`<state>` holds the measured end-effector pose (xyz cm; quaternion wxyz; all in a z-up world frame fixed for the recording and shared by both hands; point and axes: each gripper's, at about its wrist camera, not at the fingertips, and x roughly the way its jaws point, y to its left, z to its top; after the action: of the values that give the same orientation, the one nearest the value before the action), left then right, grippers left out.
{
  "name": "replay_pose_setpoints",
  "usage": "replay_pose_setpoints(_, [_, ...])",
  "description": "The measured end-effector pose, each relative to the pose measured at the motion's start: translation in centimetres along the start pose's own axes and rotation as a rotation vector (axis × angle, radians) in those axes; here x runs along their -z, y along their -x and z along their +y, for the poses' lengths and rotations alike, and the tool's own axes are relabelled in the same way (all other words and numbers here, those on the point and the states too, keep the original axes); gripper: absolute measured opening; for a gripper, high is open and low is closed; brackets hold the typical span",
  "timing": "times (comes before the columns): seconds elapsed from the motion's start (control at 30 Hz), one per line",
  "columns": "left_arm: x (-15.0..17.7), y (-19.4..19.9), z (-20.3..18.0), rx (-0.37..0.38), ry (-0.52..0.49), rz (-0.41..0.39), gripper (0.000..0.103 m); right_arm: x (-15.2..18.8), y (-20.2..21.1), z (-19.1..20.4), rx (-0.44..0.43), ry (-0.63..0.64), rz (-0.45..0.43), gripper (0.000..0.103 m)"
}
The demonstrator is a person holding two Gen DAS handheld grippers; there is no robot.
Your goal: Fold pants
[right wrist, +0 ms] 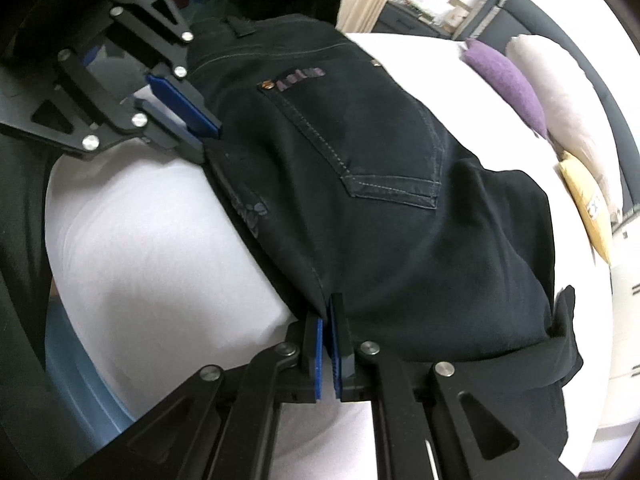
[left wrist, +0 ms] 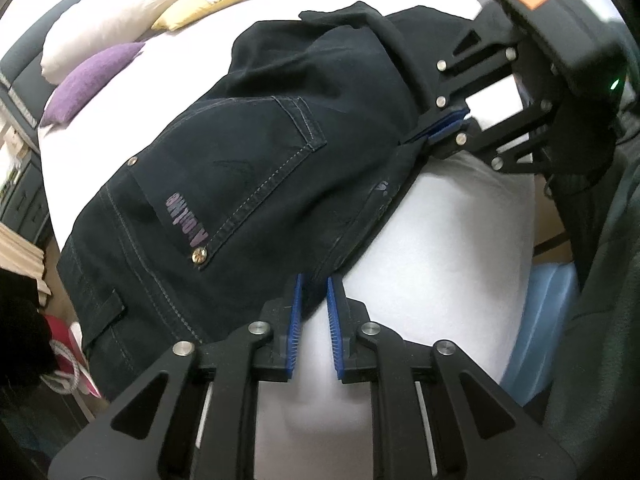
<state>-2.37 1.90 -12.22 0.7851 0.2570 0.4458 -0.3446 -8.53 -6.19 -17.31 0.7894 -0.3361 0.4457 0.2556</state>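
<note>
dark pants (left wrist: 248, 168) are seen lying bunched on a white bed (left wrist: 440, 216), back pocket up, pillows (left wrist: 112, 12) beyond them. the left gripper (left wrist: 313, 292) stands slightly parted around the near hem, its pads apparently not pressing; the right gripper (right wrist: 328, 320) is clamped on the same near edge further along. the fold is best done with both corners pinched firmly, lifted together and kept taut and level

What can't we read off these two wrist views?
Left wrist view: leg ends of the pants, hidden under the folded top layer.
Both views: the pocket lettering, smeared and too small to read.
Right wrist view: how much cloth sits in the right gripper, hidden by its own pads.
Left wrist view: the label on the yellow pillow, too small.
</note>
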Motion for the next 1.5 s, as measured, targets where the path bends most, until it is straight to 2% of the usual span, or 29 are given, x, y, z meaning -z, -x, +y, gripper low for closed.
replay_pose_setpoints(0.17, [0.0, 3.0, 1.2, 0.008, 0.101, -0.007, 0.013, 0.4, 0.4, -0.1, 0.014, -0.040, -0.024, 0.008])
replay_pose_setpoints(0.3, [-1.7, 5.1, 2.4, -0.005, 0.208, -0.091, 0.013, 0.5, 0.7, 0.0, 0.020, -0.064, -0.028, 0.008])
replay_pose_setpoints(0.4, [-4.6, 3.8, 2.7, 0.005, 0.289, -0.134, 0.013, 0.7, 0.7, -0.1, 0.022, -0.086, -0.035, 0.008])
replay_pose_setpoints(0.5, [-7.5, 1.0, 1.7, 0.025, 0.283, -0.142, 0.013, 1.0, 1.0, -0.6, 0.016, -0.118, -0.048, 0.009])
replay_pose_setpoints(0.53, [-8.3, -0.8, 1.4, 0.026, 0.285, -0.117, 0.013, 1.2, 1.0, -0.8, 0.005, -0.136, -0.054, 0.010])
replay_pose_setpoints(0.63, [-7.9, -6.1, 1.7, 0.036, 0.326, 0.004, 0.013, 1.9, 1.6, -2.1, -0.014, -0.212, -0.066, 0.025])
replay_pose_setpoints(0.67, [-7.6, -6.5, 1.9, 0.052, 0.342, -0.020, 0.014, 2.2, 1.9, -2.6, -0.023, -0.239, -0.067, 0.042])
replay_pose_setpoints(0.7, [-7.3, -6.4, 2.4, 0.074, 0.366, -0.036, 0.015, 3.0, 2.2, -3.6, -0.079, -0.289, -0.062, 0.063])
replay_pose_setpoints(0.73, [-7.3, -6.2, 2.8, 0.091, 0.389, -0.028, 0.016, 3.5, 2.5, -4.2, -0.113, -0.319, -0.069, 0.067])
replay_pose_setpoints(0.83, [-7.8, -5.2, 2.9, 0.076, 0.389, -0.001, 0.017, 6.0, 4.6, -7.2, -0.168, -0.456, -0.124, 0.067])
replay_pose_setpoints(0.93, [-9.6, -3.5, 2.3, 0.052, 0.393, -0.044, 0.017, 8.1, 6.4, -12.3, -0.175, -0.642, -0.181, 0.067])
replay_pose_setpoints(1.0, [-11.7, -3.0, 2.0, 0.075, 0.395, -0.094, 0.017, 9.2, 7.4, -16.9, -0.143, -0.775, -0.212, 0.067])
replay_pose_setpoints(1.07, [-13.5, -3.8, 1.6, 0.076, 0.390, -0.108, 0.017, 9.6, 7.9, -20.9, -0.091, -0.854, -0.216, 0.067])
replay_pose_setpoints(1.13, [-14.5, -5.0, 1.9, 0.070, 0.403, -0.087, 0.017, 9.4, 8.0, -24.5, -0.036, -0.897, -0.208, 0.067])
replay_pose_setpoints(1.17, [-14.7, -6.5, 2.1, 0.076, 0.419, -0.051, 0.017, 9.2, 7.7, -26.4, -0.014, -0.914, -0.204, 0.067])
replay_pose_setpoints(1.23, [-13.7, -9.1, 2.7, 0.092, 0.458, 0.029, 0.016, 8.6, 6.6, -29.5, 0.040, -0.951, -0.157, 0.067])
replay_pose_setpoints(1.33, [-13.1, -9.4, 3.3, 0.129, 0.492, -0.001, 0.016, 8.1, 3.6, -33.3, 0.065, -1.000, -0.052, 0.067])
replay_pose_setpoints(1.5, [-12.9, -9.9, 3.7, 0.141, 0.488, -0.016, 0.016, 5.9, -3.2, -38.1, 0.098, -1.048, 0.090, 0.067])
